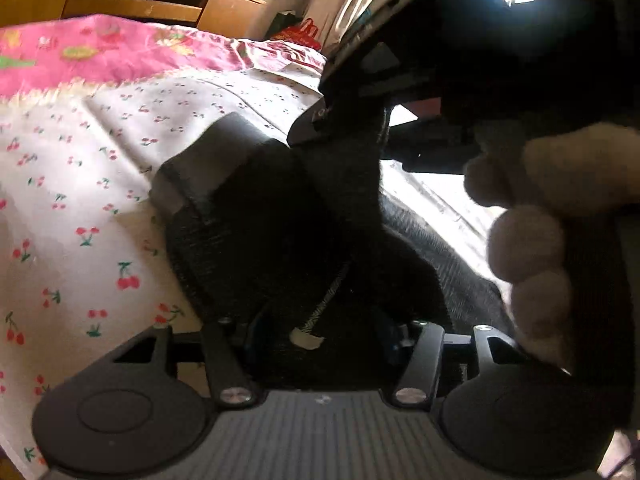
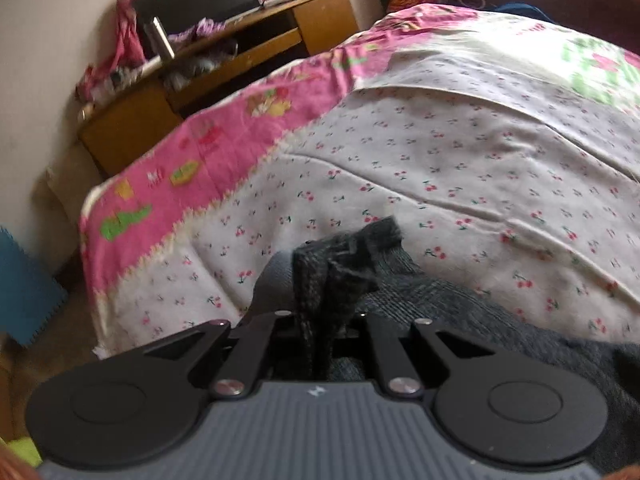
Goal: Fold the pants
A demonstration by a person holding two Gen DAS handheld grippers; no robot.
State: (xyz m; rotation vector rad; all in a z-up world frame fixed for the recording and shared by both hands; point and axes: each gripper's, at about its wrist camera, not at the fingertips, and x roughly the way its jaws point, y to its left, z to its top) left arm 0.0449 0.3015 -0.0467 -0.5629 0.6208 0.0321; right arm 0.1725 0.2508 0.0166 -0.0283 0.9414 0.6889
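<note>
The dark grey knit pants (image 1: 272,240) hang bunched between my left gripper's fingers, with a drawstring end (image 1: 306,340) dangling near the base. My left gripper (image 1: 248,184) is shut on the pants above the cherry-print bed sheet (image 1: 80,208). The other gripper's black body (image 1: 460,60) and the hand holding it (image 1: 552,216) fill the right of the left wrist view. In the right wrist view, my right gripper (image 2: 320,264) is shut on a folded edge of the pants (image 2: 344,256); more dark fabric (image 2: 460,312) trails to the right over the sheet (image 2: 440,152).
A pink patterned blanket (image 2: 224,136) covers the far side of the bed. A wooden desk (image 2: 240,52) with a monitor and a metal bottle stands behind it. A blue foam mat (image 2: 24,288) lies on the floor at left. A red bag (image 1: 300,32) and curtains are near the window.
</note>
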